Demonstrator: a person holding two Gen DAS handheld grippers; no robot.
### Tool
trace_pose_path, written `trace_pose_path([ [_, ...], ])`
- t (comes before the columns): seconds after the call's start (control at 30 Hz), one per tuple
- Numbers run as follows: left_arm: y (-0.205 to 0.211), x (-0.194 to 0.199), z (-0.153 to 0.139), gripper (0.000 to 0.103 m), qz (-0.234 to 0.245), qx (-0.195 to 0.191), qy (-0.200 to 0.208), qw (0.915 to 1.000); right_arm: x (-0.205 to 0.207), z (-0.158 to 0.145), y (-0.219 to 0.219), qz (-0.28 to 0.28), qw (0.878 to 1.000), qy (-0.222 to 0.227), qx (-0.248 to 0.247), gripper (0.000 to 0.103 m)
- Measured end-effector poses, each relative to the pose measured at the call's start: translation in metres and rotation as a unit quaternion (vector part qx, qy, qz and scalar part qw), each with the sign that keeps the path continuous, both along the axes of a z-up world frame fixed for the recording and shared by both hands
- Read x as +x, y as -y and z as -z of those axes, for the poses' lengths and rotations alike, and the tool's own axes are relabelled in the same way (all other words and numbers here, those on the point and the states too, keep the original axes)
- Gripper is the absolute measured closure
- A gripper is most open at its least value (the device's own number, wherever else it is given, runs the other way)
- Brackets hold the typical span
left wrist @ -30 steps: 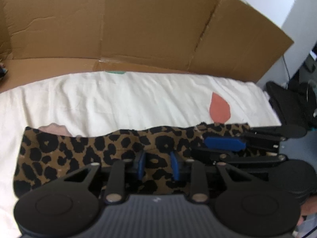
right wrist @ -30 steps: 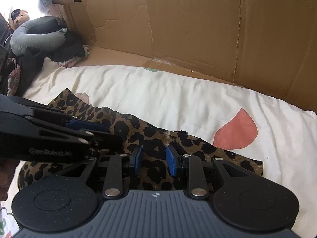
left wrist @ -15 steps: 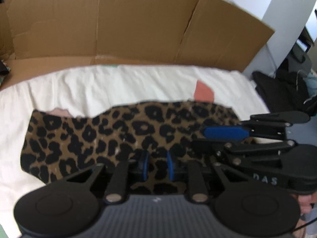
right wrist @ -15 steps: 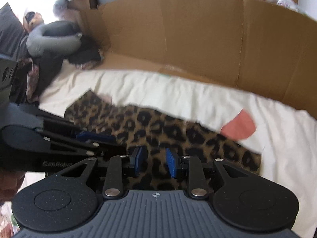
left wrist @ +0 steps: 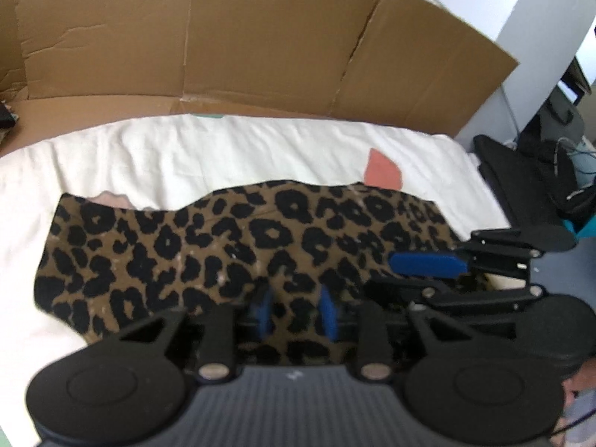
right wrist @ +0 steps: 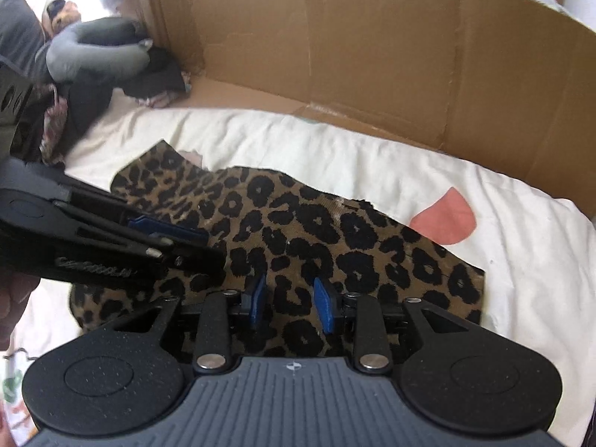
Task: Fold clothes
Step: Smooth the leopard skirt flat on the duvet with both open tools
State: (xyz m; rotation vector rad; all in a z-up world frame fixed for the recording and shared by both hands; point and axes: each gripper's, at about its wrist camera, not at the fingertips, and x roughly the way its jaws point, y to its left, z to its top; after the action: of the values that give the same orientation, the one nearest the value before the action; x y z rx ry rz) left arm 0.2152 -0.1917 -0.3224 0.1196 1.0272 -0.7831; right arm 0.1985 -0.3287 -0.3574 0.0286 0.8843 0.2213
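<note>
A leopard-print garment, tan fabric with black spots (left wrist: 231, 246), lies spread flat across a cream-white bedsheet (left wrist: 186, 149) that carries a salmon-pink patch (left wrist: 383, 173) near the garment's far edge. A folded-out brown cardboard sheet (left wrist: 260, 37) stands as a wall behind the bed.

Both claws hover low over the garment's near edge, side by side. The left gripper (left wrist: 296, 311) points down at the cloth with its blue pads (left wrist: 263, 311) set a moderate way apart; its jaws are opening at this moment. Leopard fabric shows in the gap between the pads, but the picture is blurred there and I cannot tell whether any fold is pinched or whether the cloth simply lies beneath.

The right gripper (right wrist: 290, 303) sits just to the right of it, over the same near hem, its blue pads (right wrist: 257, 300) held apart by a similar moderate gap. Spotted fabric fills the view between them too, lying flat under the fingers rather than visibly bunched; a firm grip cannot be made out.

From the right wrist view the left claw's black body reaches in from the left, over the garment's left half. A grey neck pillow (right wrist: 93, 52) and dark clothes lie piled at the bed's far left corner.
</note>
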Motion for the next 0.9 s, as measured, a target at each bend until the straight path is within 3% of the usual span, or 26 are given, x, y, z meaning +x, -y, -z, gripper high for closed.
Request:
trace_pose_path([
  [0.13, -0.005, -0.022, -0.015, 0.064, 0.016, -0.010, 0.015, 0.9997, -0.014, -0.010, 0.000, 0.002, 1.000, 0.007, 0.009, 0.068],
  [0.23, -0.007, -0.030, -0.012, 0.063, 0.014, -0.005, 0.006, 0.9999, -0.023, -0.015, -0.003, 0.002, 1.000, 0.008, 0.013, 0.068],
  [0.57, -0.008, -0.031, 0.017, 0.051, 0.010, 0.054, 0.022, 0.9983, -0.037, 0.008, -0.012, -0.010, 1.000, -0.022, -0.011, 0.066],
  [0.67, -0.011, -0.028, 0.020, 0.042, 0.004, 0.078, 0.042, 0.9961, -0.038, 0.012, -0.007, 0.001, 0.999, -0.025, -0.022, 0.066],
  [0.9, -0.034, -0.029, 0.000, 0.042, -0.033, 0.061, 0.036, 0.9969, -0.050, 0.001, 0.009, 0.054, 0.998, -0.020, -0.017, 0.066],
])
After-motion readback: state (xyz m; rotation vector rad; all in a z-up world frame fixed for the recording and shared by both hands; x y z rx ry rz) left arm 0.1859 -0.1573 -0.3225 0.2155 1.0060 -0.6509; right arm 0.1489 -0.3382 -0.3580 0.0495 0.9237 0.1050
